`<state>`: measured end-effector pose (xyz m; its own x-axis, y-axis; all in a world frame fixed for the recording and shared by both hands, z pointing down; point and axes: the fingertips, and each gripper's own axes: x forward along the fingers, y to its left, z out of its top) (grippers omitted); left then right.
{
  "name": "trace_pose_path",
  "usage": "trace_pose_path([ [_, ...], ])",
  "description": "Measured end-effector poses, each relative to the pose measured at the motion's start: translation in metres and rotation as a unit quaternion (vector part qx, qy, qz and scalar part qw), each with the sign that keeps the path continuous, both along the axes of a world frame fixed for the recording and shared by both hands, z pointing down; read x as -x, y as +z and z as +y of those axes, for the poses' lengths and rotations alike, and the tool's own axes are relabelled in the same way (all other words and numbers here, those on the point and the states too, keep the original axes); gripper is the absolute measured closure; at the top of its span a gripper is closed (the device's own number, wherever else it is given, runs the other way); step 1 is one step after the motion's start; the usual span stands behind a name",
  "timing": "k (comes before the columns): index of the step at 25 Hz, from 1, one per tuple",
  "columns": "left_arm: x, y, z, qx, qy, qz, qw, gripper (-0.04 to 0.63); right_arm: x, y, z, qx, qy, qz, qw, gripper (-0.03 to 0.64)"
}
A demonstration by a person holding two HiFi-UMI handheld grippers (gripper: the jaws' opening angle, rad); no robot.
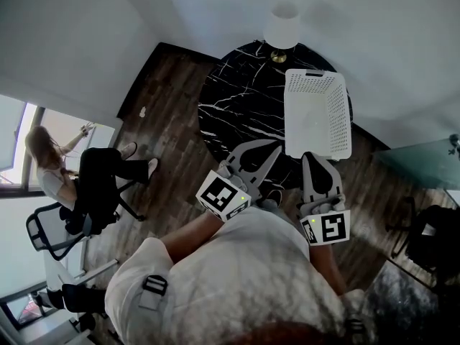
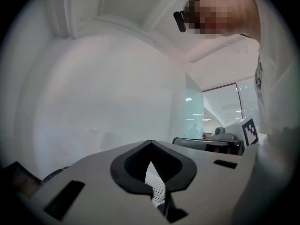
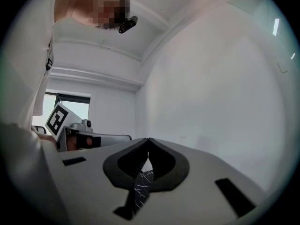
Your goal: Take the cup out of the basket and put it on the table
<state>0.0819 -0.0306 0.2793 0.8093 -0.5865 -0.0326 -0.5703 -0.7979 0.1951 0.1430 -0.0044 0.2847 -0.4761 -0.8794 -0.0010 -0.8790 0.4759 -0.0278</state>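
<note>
A white perforated basket (image 1: 316,77) stands on the right side of a round black marble table (image 1: 237,99). No cup shows in any view; the basket's inside looks plain white from above. My left gripper (image 1: 272,148) is held low at the table's near edge, just left of the basket's near corner, shut and empty. My right gripper (image 1: 315,157) hovers at the basket's near end, also shut on nothing. In the left gripper view the jaws (image 2: 150,142) meet, with a sliver of basket (image 2: 155,184) behind them. In the right gripper view the jaws (image 3: 148,139) meet over the marble (image 3: 140,191).
A white-shaded lamp (image 1: 282,31) stands at the table's far edge. A person sits on an office chair (image 1: 54,228) at the left by the window. A glass surface (image 1: 424,164) and dark furniture (image 1: 435,243) lie to the right. White walls rise behind the table.
</note>
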Motion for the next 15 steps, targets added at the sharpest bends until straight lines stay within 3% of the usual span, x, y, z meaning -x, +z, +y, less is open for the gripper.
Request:
trace_pose_path([
  [8,-0.032,0.011,-0.002,0.009,0.002,-0.020,0.9998,0.590,-0.033,0.009,-0.005,0.003,-0.008,0.014,1.000,0.609],
  [15,-0.036,0.019,-0.002,0.015,0.010,-0.039,0.9991,0.589,-0.028,0.015,-0.005,0.011,-0.020,0.028,0.999,0.609],
])
